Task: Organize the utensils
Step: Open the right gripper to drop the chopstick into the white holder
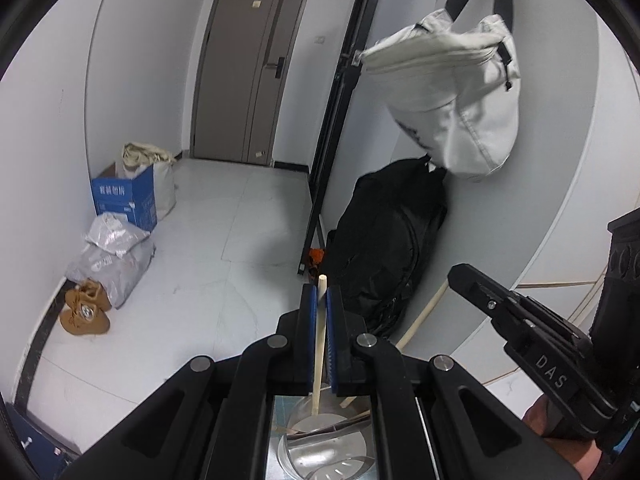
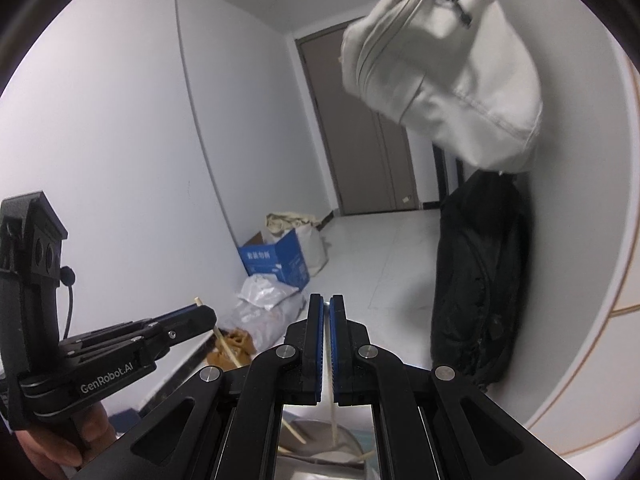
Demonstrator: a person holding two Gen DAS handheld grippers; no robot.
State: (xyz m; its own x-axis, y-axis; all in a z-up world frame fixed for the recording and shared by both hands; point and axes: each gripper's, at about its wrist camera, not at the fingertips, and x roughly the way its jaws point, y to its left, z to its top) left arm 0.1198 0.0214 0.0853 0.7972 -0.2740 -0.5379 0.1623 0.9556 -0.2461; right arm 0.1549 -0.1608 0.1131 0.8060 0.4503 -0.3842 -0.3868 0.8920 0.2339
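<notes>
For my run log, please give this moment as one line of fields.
left gripper: shut on wooden stick | right gripper: shut on another thin stick | metal bowl: below both

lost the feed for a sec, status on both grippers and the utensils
Left gripper shut on a wooden stick. Right gripper shut on another wooden stick. Both raised over a metal bowl. Nothing in the way.

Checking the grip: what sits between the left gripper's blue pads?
A wooden chopstick, clamped by the left gripper, seen in the left wrist view.
</notes>
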